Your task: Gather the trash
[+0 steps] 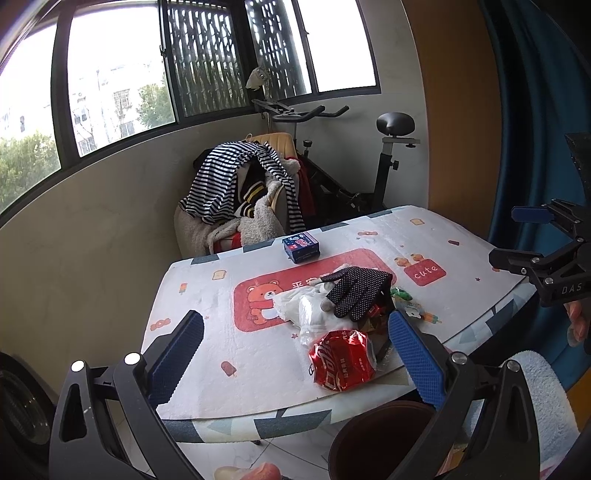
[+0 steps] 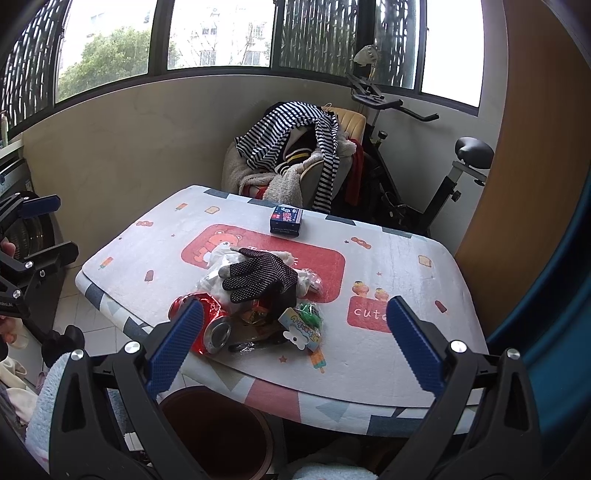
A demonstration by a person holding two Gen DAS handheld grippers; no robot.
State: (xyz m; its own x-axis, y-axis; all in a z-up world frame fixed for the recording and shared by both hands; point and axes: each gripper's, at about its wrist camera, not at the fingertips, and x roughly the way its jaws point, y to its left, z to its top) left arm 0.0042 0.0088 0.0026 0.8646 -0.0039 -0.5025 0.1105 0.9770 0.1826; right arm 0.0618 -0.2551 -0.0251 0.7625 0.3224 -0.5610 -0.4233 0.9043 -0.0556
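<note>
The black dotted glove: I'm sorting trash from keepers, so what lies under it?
The black dotted glove lies on crumpled white plastic and dark wrappers. Anything directly beneath its palm is hidden.

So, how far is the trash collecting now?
Nothing looks collected yet. Both grippers, left and right, are open and empty. The crushed can, glove, wrappers and small box all remain on the table; the brown bin waits below.

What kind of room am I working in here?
Probably an enclosed balcony or spare room at home: big windows, an exercise bike in the corner, a chair piled with clothes, and a small table with a cartoon bear cover.
</note>
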